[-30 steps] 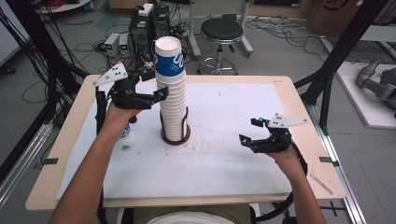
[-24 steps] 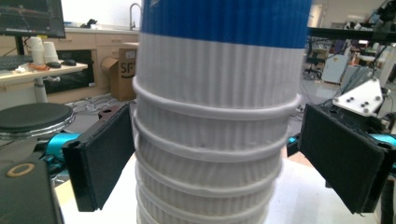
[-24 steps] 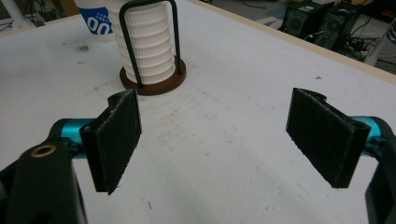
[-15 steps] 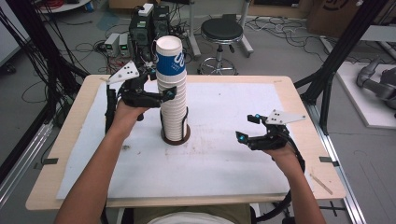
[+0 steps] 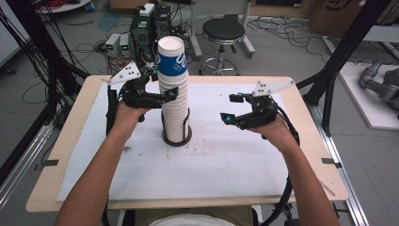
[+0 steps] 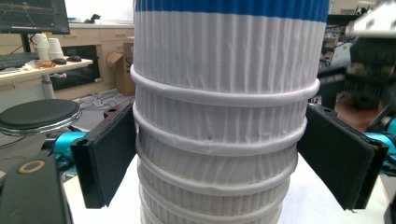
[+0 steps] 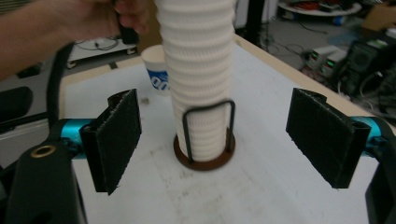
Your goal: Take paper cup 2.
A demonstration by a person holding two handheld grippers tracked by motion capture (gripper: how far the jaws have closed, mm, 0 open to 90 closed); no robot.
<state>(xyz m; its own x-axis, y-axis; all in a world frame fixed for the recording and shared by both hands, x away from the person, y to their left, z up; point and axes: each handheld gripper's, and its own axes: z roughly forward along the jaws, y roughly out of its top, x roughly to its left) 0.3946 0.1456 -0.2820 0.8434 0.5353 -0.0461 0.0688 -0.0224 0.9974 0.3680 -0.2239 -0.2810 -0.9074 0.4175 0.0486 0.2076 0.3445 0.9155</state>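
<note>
A tall stack of white ribbed paper cups (image 5: pixel 173 99), its top cup banded blue, stands in a round brown holder (image 5: pixel 177 139) with a black wire frame at the table's middle. My left gripper (image 5: pixel 164 87) is at the stack's upper part, open. In the left gripper view its black pads (image 6: pixel 112 158) stand on either side of the stack (image 6: pixel 224 107), very close to the cup walls. My right gripper (image 5: pixel 230 108) hovers open to the right of the stack, apart from it. In the right gripper view it faces the stack (image 7: pixel 198 70) and the holder (image 7: pixel 205 161).
A white mat (image 5: pixel 226 160) covers the wooden table (image 5: pixel 70 136). A single blue-printed cup (image 7: pixel 155 74) stands on the table beyond the stack in the right gripper view. A black stool (image 5: pixel 226 30), cables and electronics boxes lie on the floor behind the table.
My left gripper has moved right until its jaws straddle the upper stack. My right gripper has moved away from the front edge and toward the stack.
</note>
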